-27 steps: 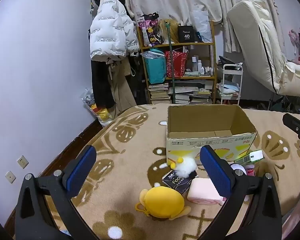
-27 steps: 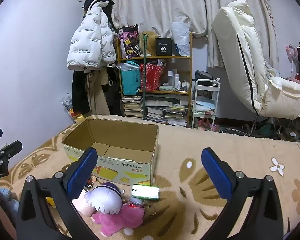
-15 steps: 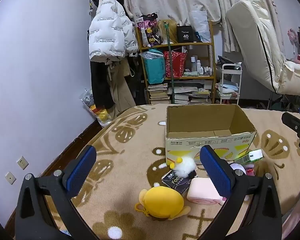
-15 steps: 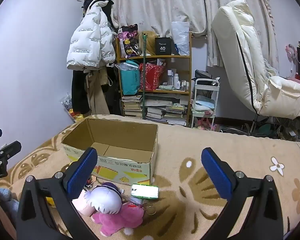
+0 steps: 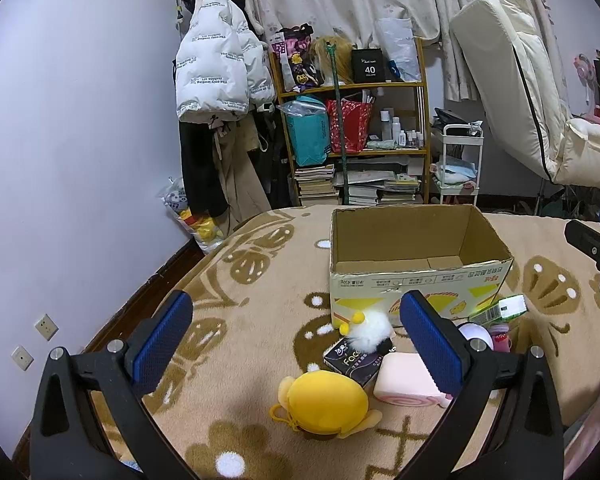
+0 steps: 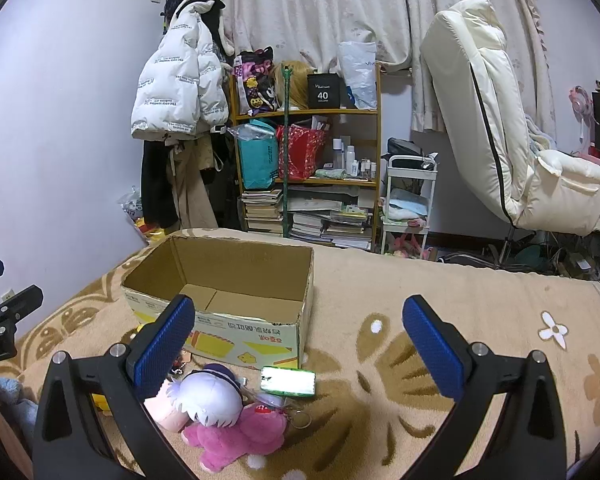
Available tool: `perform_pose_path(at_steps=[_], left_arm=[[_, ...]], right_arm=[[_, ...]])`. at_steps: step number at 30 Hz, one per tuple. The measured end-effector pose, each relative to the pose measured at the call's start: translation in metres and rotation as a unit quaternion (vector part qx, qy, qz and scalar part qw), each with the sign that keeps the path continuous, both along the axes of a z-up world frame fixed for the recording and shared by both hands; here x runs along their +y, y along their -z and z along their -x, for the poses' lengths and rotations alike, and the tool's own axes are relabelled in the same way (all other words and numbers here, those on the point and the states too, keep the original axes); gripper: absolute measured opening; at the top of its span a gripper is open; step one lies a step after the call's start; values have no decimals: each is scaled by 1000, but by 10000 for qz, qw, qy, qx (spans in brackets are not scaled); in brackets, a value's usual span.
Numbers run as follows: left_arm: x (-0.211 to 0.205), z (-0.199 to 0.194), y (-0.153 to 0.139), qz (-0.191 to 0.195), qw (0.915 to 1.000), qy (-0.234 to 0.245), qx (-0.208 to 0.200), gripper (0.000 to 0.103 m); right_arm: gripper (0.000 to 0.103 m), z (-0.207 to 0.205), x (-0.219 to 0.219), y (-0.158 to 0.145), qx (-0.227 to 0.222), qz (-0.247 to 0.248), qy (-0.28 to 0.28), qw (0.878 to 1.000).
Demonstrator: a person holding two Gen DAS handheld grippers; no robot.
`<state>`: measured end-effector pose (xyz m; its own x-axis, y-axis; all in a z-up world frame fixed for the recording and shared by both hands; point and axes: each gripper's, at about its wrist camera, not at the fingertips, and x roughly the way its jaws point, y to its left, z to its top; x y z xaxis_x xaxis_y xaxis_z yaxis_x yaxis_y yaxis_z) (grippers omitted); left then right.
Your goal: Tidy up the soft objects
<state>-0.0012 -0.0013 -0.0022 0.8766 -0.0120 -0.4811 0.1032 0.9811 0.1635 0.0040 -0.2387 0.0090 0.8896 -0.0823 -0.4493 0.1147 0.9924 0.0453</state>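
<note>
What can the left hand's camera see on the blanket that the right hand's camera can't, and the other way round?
Only the left wrist view shows the yellow plush, the white pompom and the black tissue pack. Only the right wrist view shows the pink doll with pale hair whole; the left sees only the top of its head. Both show the empty cardboard box, the green packet and their own open gripper.
</note>
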Motion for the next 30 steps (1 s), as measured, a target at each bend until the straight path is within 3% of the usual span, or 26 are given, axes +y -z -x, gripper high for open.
perform_pose_path(at_steps=[30], left_arm=[[1,0,-2,26,10000,-4,4,102]], right_arm=[[103,0,1,1,13,25,-11,10000]])
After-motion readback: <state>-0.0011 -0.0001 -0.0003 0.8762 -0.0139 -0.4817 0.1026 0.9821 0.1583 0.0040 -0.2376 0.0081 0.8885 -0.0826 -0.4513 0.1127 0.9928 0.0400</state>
